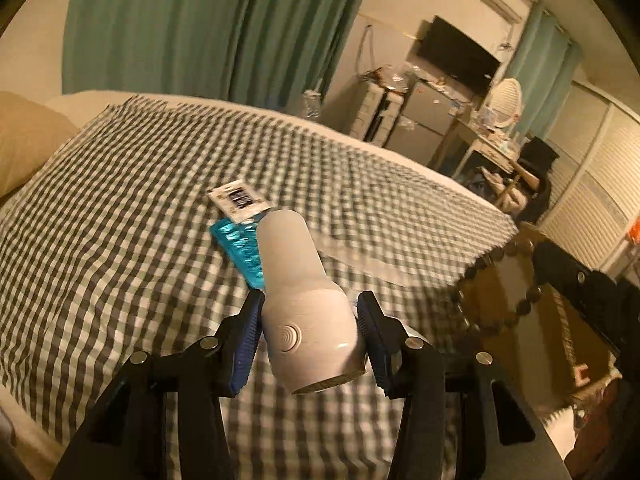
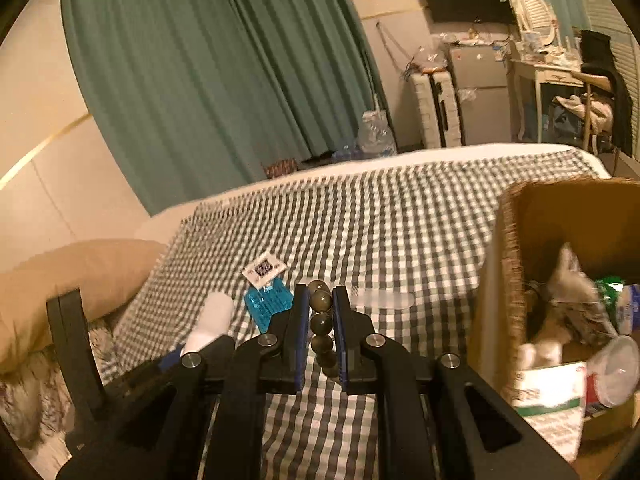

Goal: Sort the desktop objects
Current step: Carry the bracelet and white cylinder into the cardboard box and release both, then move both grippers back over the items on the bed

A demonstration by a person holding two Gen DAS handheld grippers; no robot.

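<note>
1. The left tongs [image 1: 310,338] are clamped on a white plastic handheld device with a round embossed button and a frosted rounded cap [image 1: 304,300]. Their blue-padded fingers press its wider body from both sides, and the cap end points forward, away from the tongs. It is lifted clear of the bed.

2. The right tongs [image 2: 321,328] are closed narrowly on a bracelet of dark round beads [image 2: 321,322]. The strand runs lengthwise through the gap between the pads and sticks out past the tips; in the left wrist view its loop hangs below those tongs.

3. Judging by this, both picks are made and the step in hand is the carry: each item is held in the air and needs a place to go.

4. Just beyond both tongs, a translucent blue plastic case [image 1: 240,248] and a small white card with a dark printed label [image 1: 239,199] lie touching on the black-and-white checked bedspread [image 1: 120,220]. A pale flat oblong object [image 2: 384,300], too blurred to name, lies near them.

5. An open brown cardboard box with a woven-looking edge [image 2: 508,248] stands to the right, close by the right tongs, already holding cups and packets.

6. The next move probably calls for swinging the bracelet over the box rim before releasing, with the white device following, keeping the two tongs from colliding.
</note>
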